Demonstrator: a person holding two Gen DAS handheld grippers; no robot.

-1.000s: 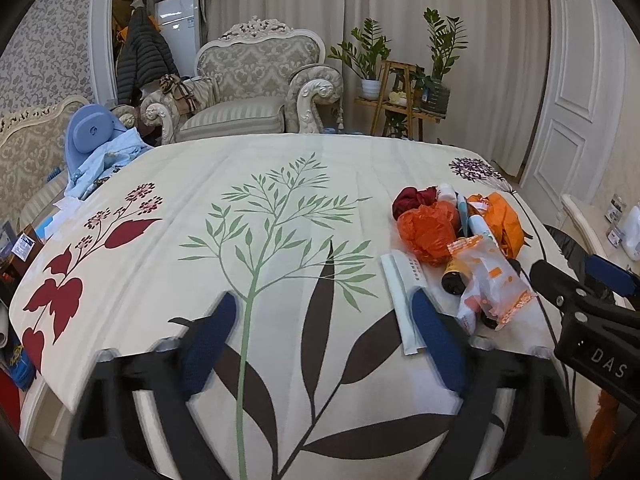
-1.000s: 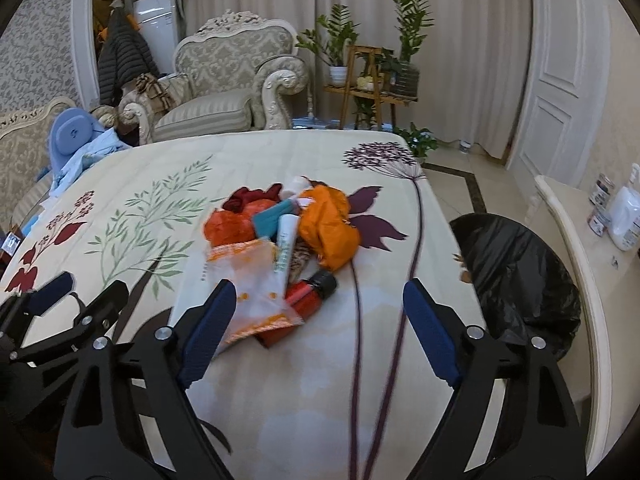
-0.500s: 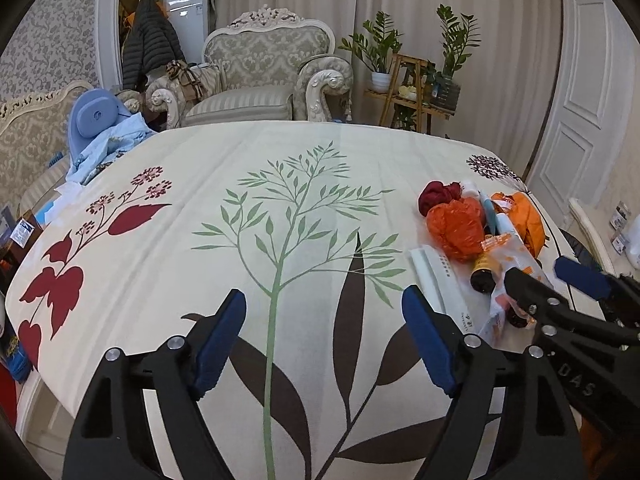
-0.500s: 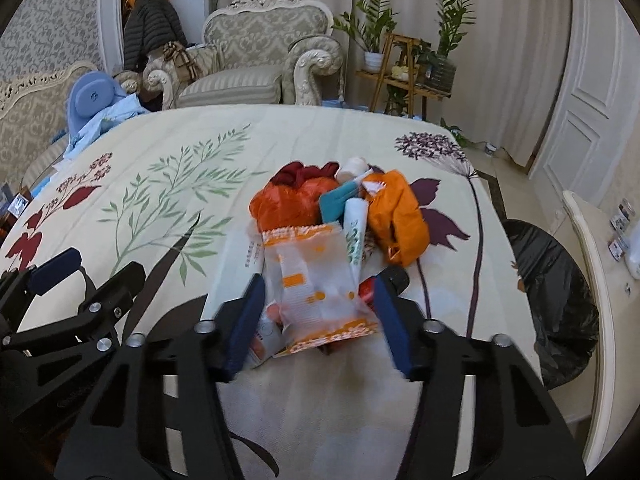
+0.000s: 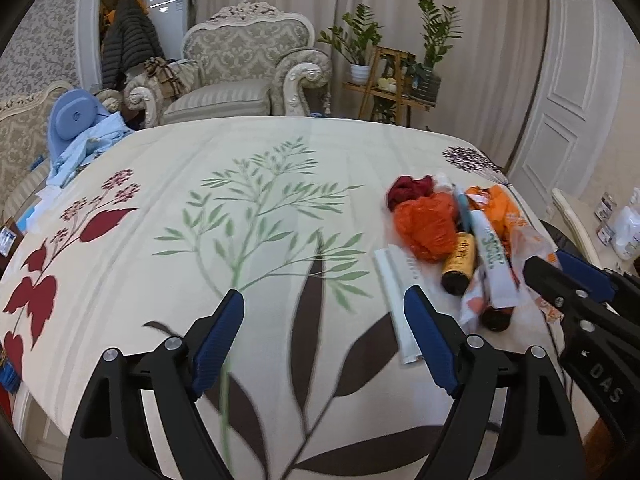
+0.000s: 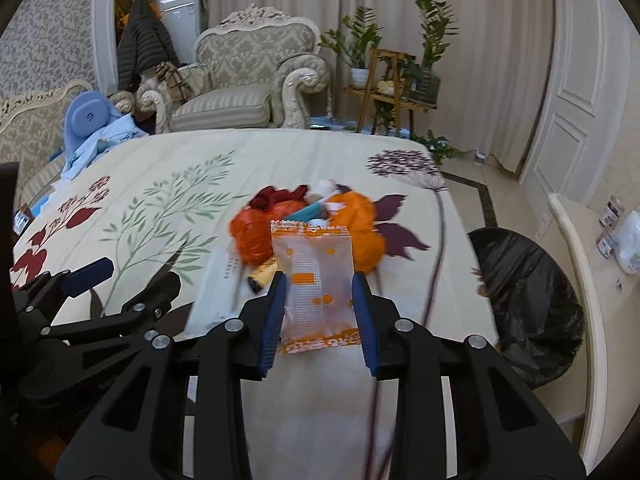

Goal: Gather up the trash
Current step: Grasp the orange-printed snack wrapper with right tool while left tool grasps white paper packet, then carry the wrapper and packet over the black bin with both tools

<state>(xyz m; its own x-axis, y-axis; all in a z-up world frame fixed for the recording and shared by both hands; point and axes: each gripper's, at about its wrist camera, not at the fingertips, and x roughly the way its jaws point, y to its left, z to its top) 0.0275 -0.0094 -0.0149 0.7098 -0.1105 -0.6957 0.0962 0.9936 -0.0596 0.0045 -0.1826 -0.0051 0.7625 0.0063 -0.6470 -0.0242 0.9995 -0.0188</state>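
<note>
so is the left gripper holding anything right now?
No. In the left wrist view the left gripper is wide open over bare tablecloth, with nothing between its blue fingers.

Right gripper [image 6: 320, 304] fingers narrowed around wrapper [image 6: 316, 276]

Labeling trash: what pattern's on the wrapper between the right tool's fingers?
Translucent plastic wrapper, orange dots and stripes; right wrist view.

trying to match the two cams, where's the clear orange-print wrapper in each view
Left wrist: the wrapper is at the right edge, mostly hidden under a white tube and behind the right claw.
Right wrist: wrapper at centre, between that claw's fingers.
Shared landmark: the armchair beyond the table.
</note>
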